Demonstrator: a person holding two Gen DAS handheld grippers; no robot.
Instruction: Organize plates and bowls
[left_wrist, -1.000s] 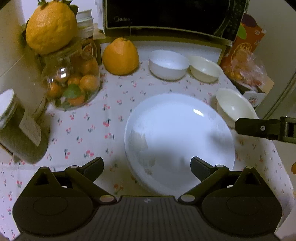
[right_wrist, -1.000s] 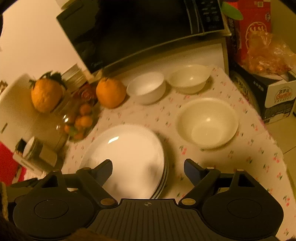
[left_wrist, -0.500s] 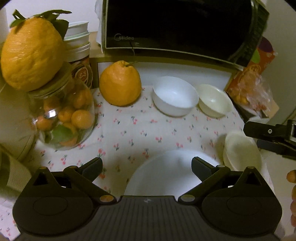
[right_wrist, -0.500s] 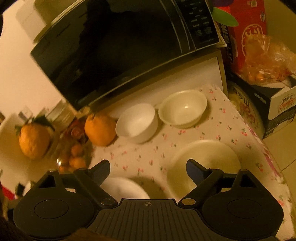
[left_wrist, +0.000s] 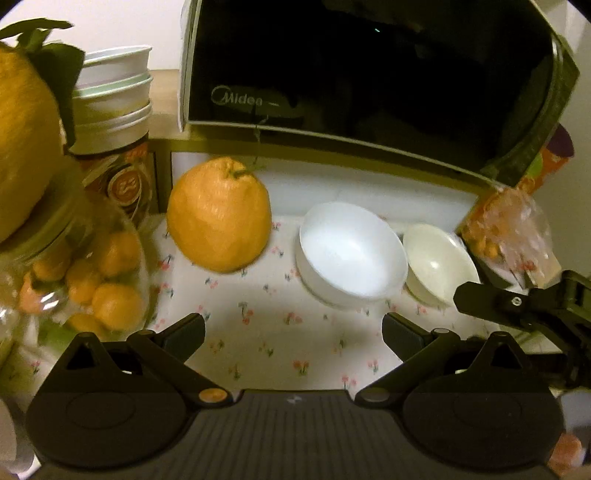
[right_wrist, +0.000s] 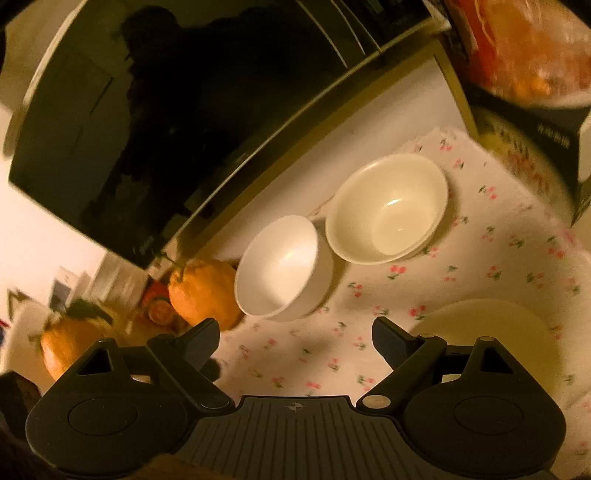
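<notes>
Both hand-held grippers wide and empty, left, right, white bowl perhaps nearest

The brand name "Midea" stands on the microwave door's lower left corner.

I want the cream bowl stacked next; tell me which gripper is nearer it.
Right. The right gripper is just beside the cream bowl; the left gripper is farther off, nearer the white bowl.
</notes>
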